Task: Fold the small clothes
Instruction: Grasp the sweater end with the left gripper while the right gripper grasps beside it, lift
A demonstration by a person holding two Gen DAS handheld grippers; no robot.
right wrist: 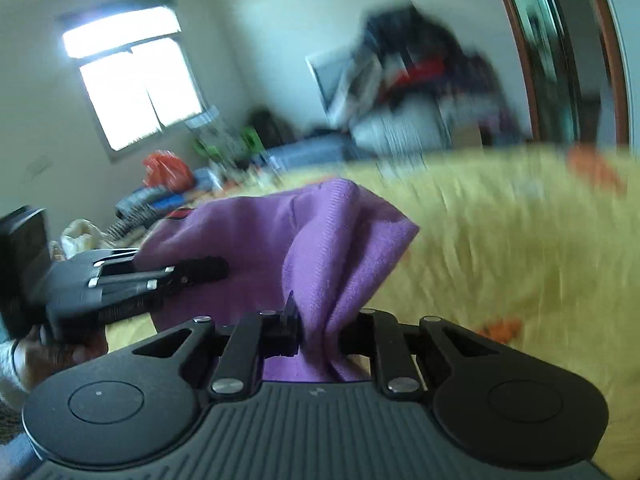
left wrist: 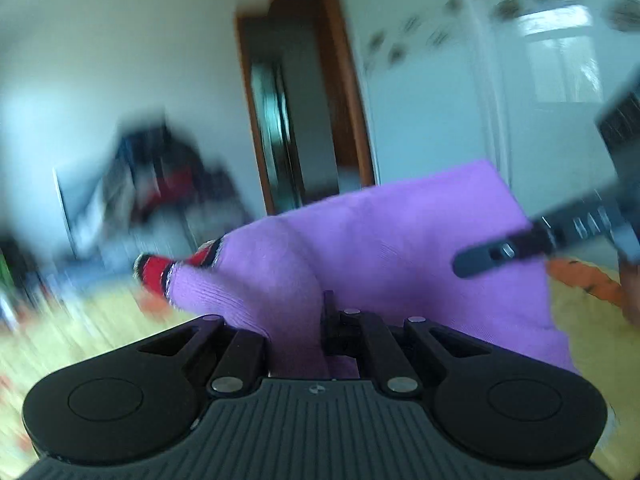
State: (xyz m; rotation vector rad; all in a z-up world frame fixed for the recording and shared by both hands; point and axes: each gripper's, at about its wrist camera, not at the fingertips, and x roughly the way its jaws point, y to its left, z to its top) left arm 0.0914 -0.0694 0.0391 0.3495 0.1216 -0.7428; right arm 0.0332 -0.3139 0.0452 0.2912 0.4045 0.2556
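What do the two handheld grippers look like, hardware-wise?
Both match: the left gripper and right gripper have matte black bodies, ribbed grey centre plates with a small logo, round black side discs, black linkage bars with silver pivot pins, and slim black jaws. No cables show.

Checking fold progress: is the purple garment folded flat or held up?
Held up, unfolded: purple garment hangs bunched between left gripper and right gripper.

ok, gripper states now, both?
Left gripper: shut on the purple garment.
Right gripper: shut on the same garment, lifted above the yellow bed.
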